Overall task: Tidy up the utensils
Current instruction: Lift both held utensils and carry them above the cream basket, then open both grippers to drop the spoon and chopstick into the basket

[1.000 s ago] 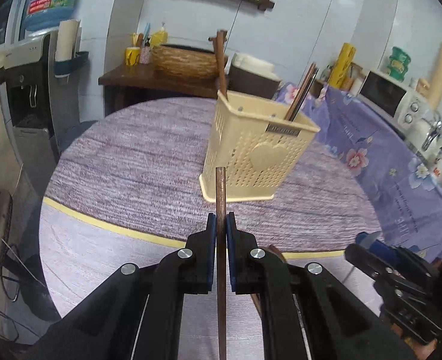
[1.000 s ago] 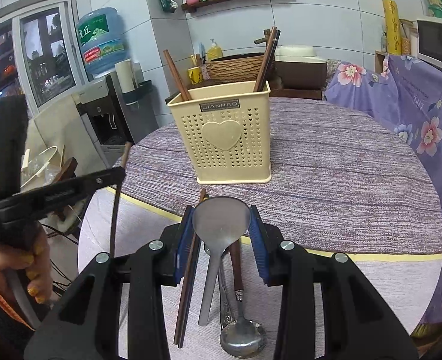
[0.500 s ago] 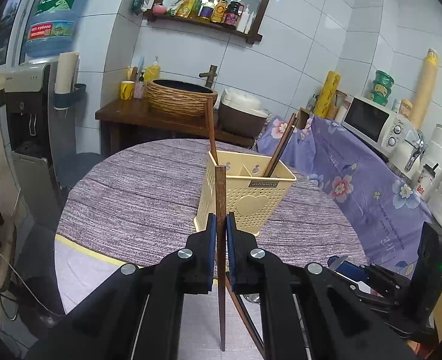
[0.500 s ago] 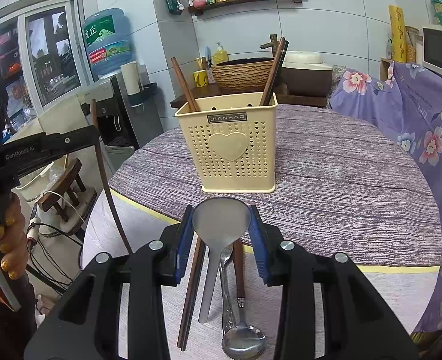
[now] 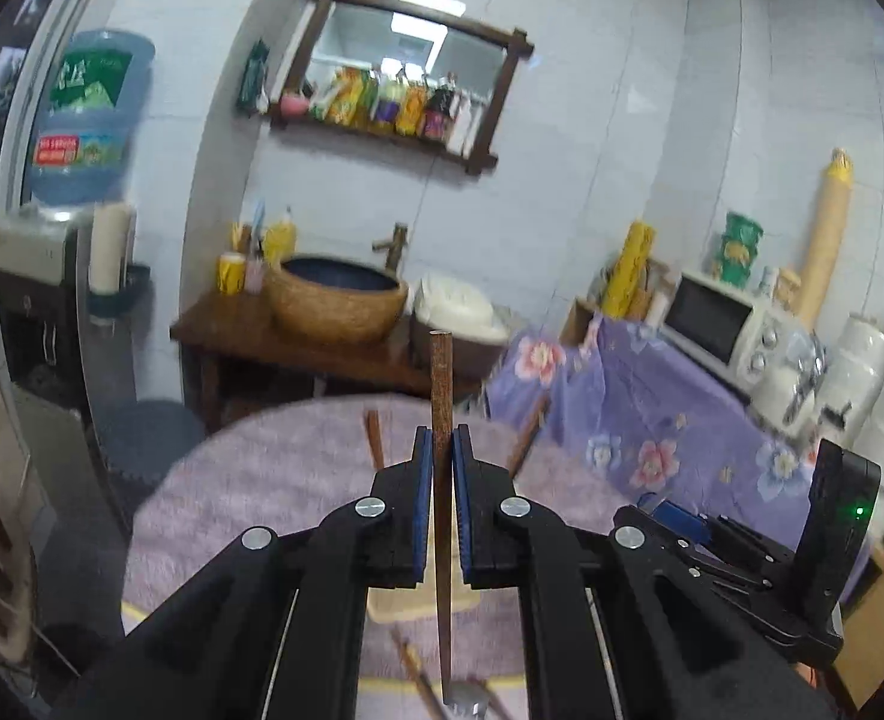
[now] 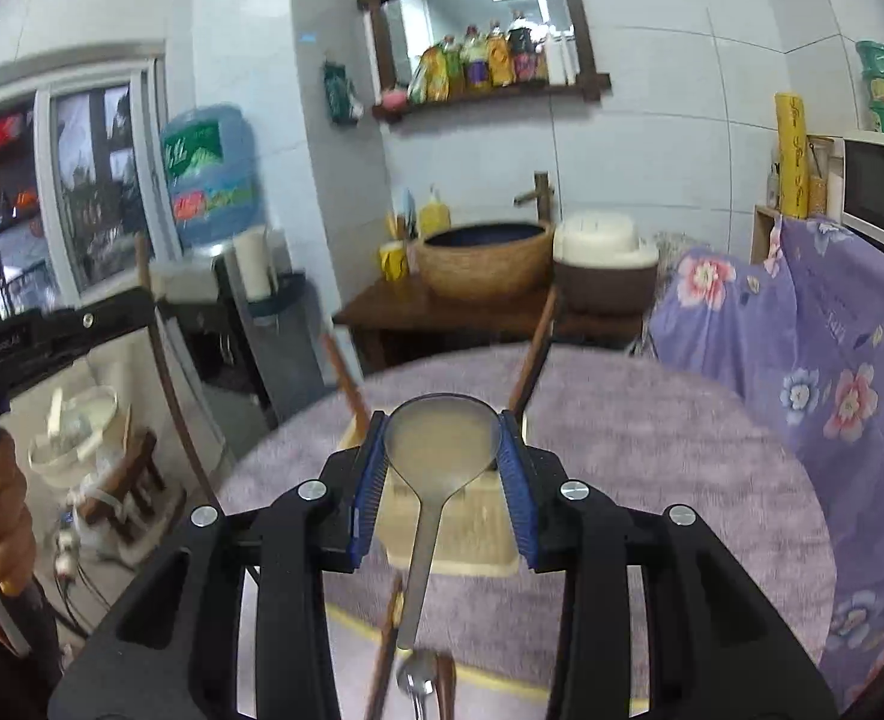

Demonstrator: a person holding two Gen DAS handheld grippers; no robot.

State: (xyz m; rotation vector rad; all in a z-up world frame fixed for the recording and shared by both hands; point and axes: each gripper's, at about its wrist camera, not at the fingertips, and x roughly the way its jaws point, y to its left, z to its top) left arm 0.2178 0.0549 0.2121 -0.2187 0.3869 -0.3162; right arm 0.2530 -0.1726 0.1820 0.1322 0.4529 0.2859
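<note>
Chopstick is clamped upright between the blue pads of the left gripper, its top poking out above the fingertips; the yellow holder is seen just behind and below, mostly hidden by the grippers, with two chopsticks leaning out of it; the spoon is pinched by its bowl in the right gripper, handle hanging down over the holder's front; another spoon and loose chopsticks are left lying on the purple table near its edge; a basin and microwave are seen further back, kinda blurry.
</note>
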